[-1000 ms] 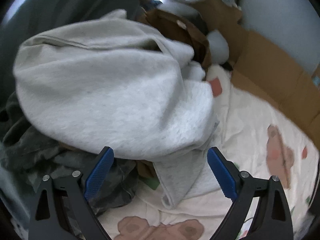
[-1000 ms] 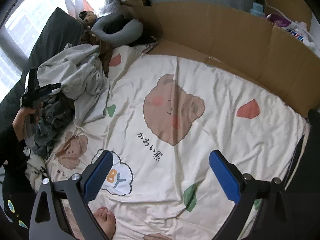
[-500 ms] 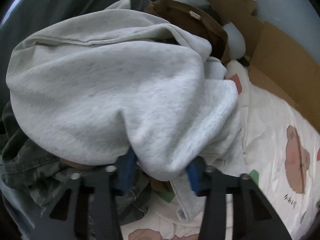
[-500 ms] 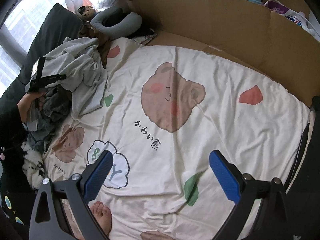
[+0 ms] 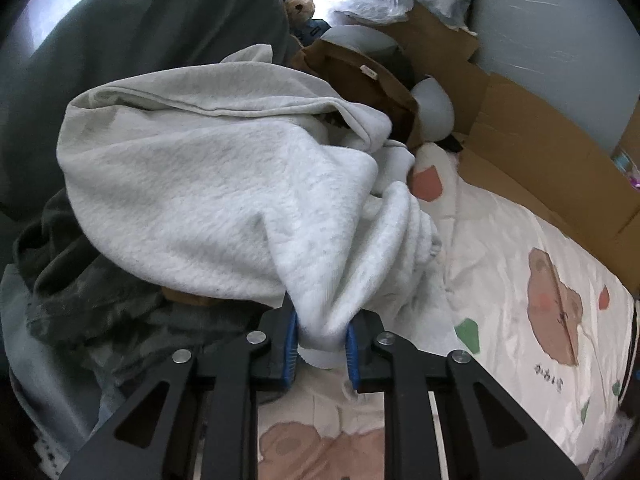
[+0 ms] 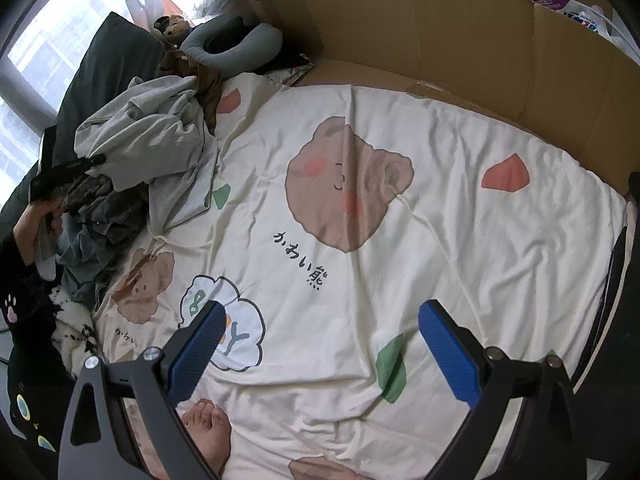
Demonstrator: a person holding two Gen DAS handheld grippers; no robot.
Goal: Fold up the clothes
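Left gripper [image 5: 320,344]: jaws closing, blue pads pressed on a bunched fold at the near edge of the grey sweatshirt [image 5: 224,188]; fabric fills the gap between them. The sweatshirt rises from the pads in a taut ridge and spreads over the clothes pile at the left side of the bed.

Under and left of the sweatshirt: dark green garment [image 5: 92,300], crumpled. Behind the pile: brown garment [image 5: 360,80], then a grey neck pillow [image 5: 434,110] and a small teddy bear [image 5: 300,0] near the window.

Right gripper [image 6: 320,344]: jaws wide apart, nothing between them, hovering above the cream bear-print sheet [image 6: 460,248]. A bare foot [image 6: 210,424] lies on the sheet just below the left finger.

In the right wrist view the sweatshirt [image 6: 152,132] sits at the far left of the bed, with the left hand [image 6: 36,220] holding its gripper against the pile. Cardboard wall [image 6: 460,28] borders the far side of the sheet
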